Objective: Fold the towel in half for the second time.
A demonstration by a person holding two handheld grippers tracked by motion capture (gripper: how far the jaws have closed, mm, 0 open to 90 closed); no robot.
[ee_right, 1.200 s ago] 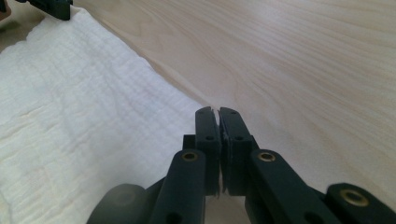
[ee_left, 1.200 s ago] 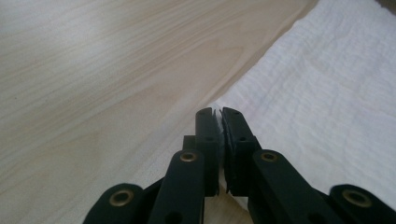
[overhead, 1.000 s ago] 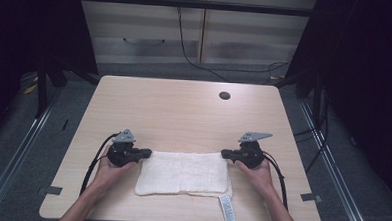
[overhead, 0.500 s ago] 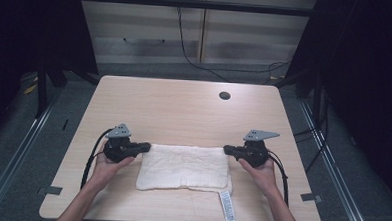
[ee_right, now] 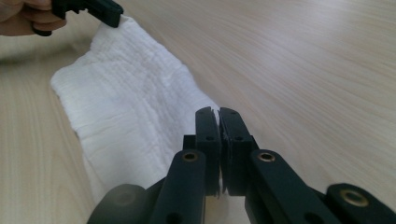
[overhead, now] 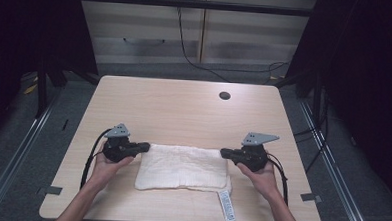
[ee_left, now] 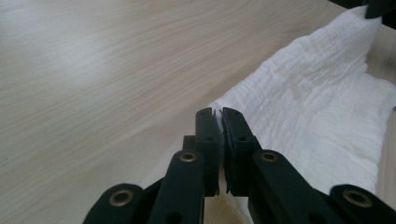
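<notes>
cloth (overhead: 181, 167) corners hidden inside left claw (ee_left: 220, 116) and right claw (ee_right: 218, 114)

Bare forearms, black tongs at the bench (overhead: 184, 110)

Left tongs (overhead: 143, 147) and right tongs (overhead: 225, 153) are matte black, brass-riveted, each topped by a grey three-cornered plate and trailing a black cable.
</notes>
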